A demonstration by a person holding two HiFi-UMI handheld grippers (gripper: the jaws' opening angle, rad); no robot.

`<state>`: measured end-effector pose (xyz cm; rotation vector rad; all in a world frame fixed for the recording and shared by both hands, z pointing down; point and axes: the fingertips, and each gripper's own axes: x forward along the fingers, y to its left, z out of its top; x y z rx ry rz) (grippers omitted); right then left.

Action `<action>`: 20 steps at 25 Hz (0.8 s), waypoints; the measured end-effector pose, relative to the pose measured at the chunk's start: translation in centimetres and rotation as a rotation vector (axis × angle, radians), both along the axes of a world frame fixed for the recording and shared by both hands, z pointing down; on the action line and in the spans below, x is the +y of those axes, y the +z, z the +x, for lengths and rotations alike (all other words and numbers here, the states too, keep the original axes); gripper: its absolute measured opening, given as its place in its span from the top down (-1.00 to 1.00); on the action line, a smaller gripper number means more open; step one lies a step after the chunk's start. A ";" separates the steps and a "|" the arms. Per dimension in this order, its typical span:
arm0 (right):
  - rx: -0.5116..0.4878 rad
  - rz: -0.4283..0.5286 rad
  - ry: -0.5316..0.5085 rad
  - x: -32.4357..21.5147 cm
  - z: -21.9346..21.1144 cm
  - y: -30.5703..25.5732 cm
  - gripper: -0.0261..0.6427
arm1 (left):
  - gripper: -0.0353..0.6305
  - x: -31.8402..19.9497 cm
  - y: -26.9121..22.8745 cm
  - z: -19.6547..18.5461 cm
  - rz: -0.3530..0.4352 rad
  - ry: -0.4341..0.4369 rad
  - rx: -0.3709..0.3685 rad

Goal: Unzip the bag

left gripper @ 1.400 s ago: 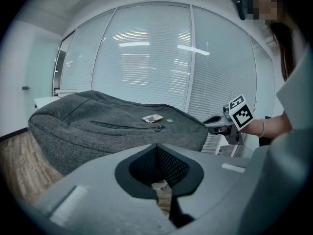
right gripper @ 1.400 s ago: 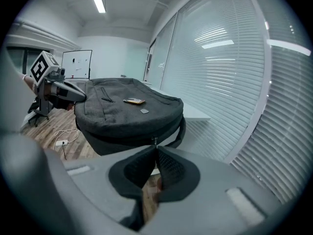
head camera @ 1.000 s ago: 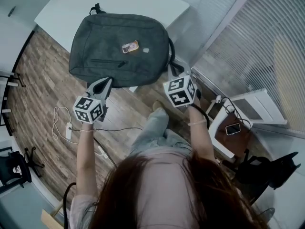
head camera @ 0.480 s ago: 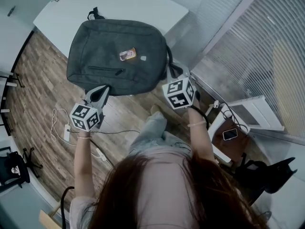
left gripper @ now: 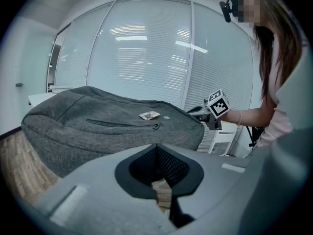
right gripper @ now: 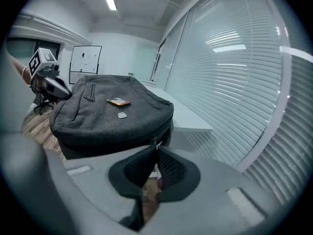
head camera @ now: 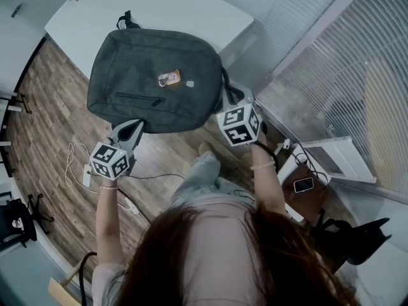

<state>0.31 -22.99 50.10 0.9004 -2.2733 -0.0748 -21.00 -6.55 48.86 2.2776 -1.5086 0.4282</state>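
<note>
A dark grey backpack (head camera: 153, 75) lies flat on the white table (head camera: 191, 11), its near part hanging over the edge. It has a shut front-pocket zipper (head camera: 137, 99) and an orange tag (head camera: 169, 78). My right gripper (head camera: 225, 101) is at the bag's right side by the strap. In the right gripper view the right gripper (right gripper: 155, 147) is shut on the side zipper pull (right gripper: 155, 142) of the bag (right gripper: 107, 114). My left gripper (head camera: 138, 126) rests at the bag's near edge. The left gripper (left gripper: 156, 146) is shut with nothing seen between its tips, and the bag (left gripper: 98, 126) lies just beyond.
Wood floor below the table holds white cables and a power strip (head camera: 86, 171). A white stand with a phone (head camera: 304, 185) is at the right, by the blinds. A black chair (head camera: 16, 218) stands at the far left.
The right gripper has crept a little along the bag's right side. The left gripper stays at the bag's near edge. The whole view has shifted slightly.
</note>
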 end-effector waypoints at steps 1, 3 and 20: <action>0.001 0.000 -0.001 -0.3 0.0 -0.1 0.87 | 0.87 0.0 0.0 0.0 -0.002 0.004 0.000; 0.005 0.000 -0.008 -0.8 -0.1 -0.3 0.86 | 0.87 0.0 0.0 0.0 -0.005 0.012 -0.002; 0.037 -0.002 -0.086 -4.7 -1.0 -0.9 0.84 | 0.87 -0.1 0.2 0.0 -0.029 0.046 -0.001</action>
